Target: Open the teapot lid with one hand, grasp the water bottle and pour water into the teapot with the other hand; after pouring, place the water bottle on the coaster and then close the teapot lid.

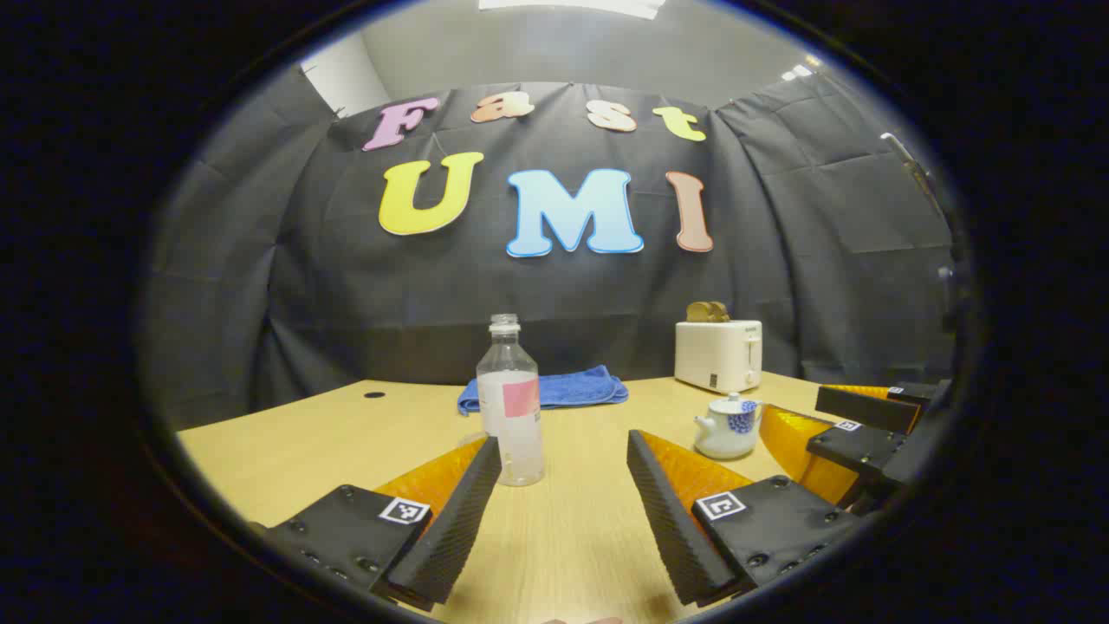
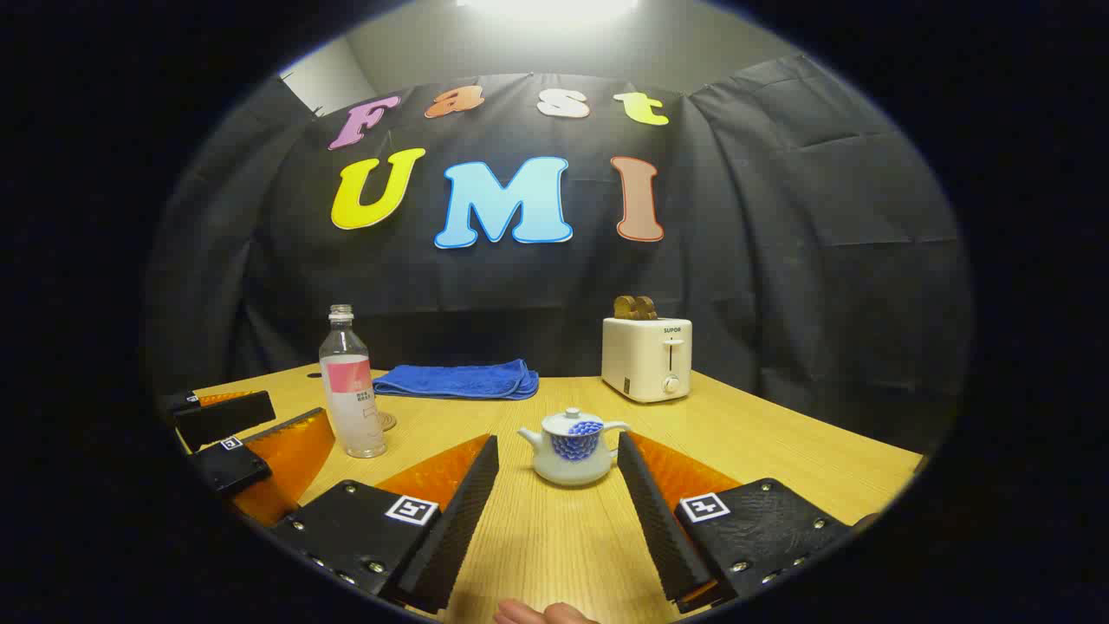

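An uncapped clear water bottle (image 1: pixel 511 403) with a pink label stands upright on the wooden table (image 1: pixel 286 451), just beyond my left gripper (image 1: pixel 563 446), which is open and holds nothing. The bottle (image 2: pixel 351 394) also appears at the left of the right gripper view. A small white teapot (image 2: pixel 572 446) with a blue pattern stands with its lid on, right ahead of my right gripper (image 2: pixel 558 468), which is open and empty. In the left gripper view the teapot (image 1: pixel 728 426) sits to the right. A small round coaster (image 2: pixel 387 422) lies just behind the bottle.
A white toaster (image 2: pixel 647 357) with bread slices in it stands at the back right. A folded blue towel (image 2: pixel 459 381) lies at the back, by the cloth wall. Each view catches the other gripper at its side edge. A fingertip (image 2: pixel 541 614) shows at the bottom.
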Available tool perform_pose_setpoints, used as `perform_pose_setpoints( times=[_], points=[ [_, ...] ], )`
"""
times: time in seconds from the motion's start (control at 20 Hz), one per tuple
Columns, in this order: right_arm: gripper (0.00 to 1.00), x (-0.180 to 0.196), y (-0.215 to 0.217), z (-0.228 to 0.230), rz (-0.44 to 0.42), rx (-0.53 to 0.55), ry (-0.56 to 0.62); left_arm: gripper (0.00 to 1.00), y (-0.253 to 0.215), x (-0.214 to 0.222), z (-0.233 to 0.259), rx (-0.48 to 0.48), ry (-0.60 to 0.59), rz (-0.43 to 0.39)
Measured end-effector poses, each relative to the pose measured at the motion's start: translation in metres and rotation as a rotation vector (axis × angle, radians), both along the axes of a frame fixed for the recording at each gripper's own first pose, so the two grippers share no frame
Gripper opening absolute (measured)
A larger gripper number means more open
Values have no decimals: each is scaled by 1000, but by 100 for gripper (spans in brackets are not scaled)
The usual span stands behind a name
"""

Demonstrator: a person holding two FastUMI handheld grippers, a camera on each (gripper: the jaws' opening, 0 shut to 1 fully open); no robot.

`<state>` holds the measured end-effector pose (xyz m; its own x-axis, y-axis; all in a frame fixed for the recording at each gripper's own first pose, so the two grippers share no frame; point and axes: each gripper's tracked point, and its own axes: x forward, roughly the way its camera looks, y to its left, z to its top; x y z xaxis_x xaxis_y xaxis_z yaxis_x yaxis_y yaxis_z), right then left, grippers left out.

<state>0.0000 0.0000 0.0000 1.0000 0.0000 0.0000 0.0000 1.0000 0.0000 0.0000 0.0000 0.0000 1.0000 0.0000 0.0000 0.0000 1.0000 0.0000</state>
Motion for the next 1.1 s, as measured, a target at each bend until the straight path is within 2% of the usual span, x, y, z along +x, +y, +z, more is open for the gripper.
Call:
perform_pose_setpoints(
  times=[0.1, 0.2, 0.3, 0.45, 0.55, 0.9, 1.1],
  points=[
    [86, -1, 4, 0, 29, 0, 0, 100, 1, 1, 2, 0, 1, 11],
    [86, 0, -2, -1, 24, 1, 5, 100, 3, 1, 0, -2, 5, 20],
    [86, -1, 2, 0, 34, -1, 8, 100, 12, 1, 0, -2, 7, 58],
    [86, 1, -10, -1, -24, 2, 12, 100, 17, 6, 0, 1, 10, 100],
    [86, 0, -9, 0, -39, 4, 6, 100, 14, 8, 1, -1, 11, 86],
    [86, 2, 1, 0, 42, 1, 3, 100, 15, 12, 3, -1, 11, 90],
    [86, 10, -3, 1, 68, -3, 0, 100, 10, 15, 2, -3, 13, 48]
  ],
)
